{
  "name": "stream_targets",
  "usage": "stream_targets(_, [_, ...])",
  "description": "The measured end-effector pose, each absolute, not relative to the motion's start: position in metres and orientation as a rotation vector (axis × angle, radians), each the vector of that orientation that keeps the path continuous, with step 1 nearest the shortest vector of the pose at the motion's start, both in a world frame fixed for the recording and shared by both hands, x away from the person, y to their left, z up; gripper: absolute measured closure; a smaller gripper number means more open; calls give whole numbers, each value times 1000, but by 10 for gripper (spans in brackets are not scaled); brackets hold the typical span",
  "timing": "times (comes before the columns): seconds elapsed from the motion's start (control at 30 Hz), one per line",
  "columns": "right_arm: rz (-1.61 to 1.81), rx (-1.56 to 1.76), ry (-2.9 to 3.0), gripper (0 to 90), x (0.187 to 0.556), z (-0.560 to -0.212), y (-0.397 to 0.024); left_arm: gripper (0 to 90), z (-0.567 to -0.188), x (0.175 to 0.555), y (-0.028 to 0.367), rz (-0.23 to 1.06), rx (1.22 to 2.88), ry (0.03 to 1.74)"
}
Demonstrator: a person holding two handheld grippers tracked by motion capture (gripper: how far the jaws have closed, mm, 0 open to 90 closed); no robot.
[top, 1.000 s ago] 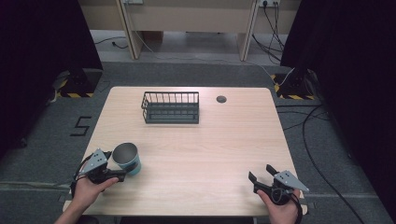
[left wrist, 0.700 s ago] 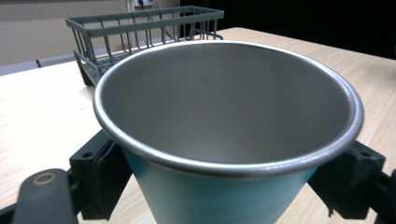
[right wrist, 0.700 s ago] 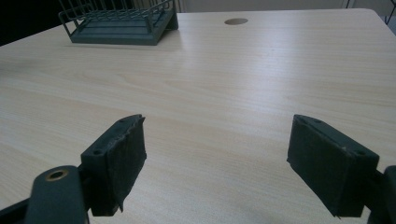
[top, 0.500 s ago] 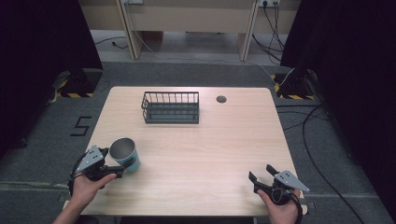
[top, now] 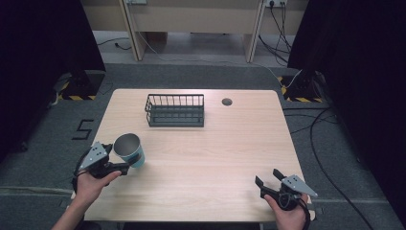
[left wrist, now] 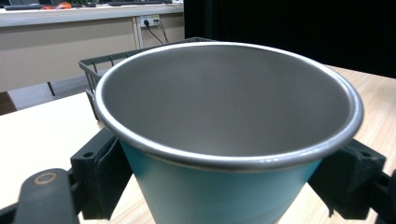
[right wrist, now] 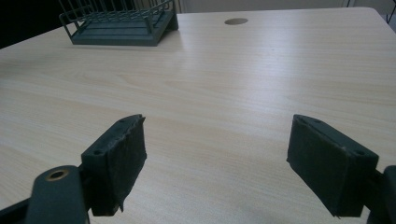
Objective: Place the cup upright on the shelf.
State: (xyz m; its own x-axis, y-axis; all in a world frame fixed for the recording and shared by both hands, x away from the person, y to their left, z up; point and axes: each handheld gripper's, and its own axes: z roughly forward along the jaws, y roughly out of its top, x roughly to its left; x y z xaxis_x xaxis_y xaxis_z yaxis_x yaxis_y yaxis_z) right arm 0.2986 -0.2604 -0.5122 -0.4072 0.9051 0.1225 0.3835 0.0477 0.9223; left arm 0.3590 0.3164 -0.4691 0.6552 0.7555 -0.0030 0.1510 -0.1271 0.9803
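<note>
left gripper [top: 125, 166] clamps empty teal cup [top: 130, 149]; wire basket [top: 175, 109] empty; right gripper [top: 269, 179] spread.

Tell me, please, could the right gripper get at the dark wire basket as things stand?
Probably yes: the right gripper is open and empty, and bare wooden table lies between it and the dark wire basket.
</note>
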Motion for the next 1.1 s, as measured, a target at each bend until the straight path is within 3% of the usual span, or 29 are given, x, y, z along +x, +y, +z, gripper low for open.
stream_targets(1.1, [1348, 1294, 1831, 204, 299, -512, -261, 153, -450, 382, 304, 630, 1632, 733])
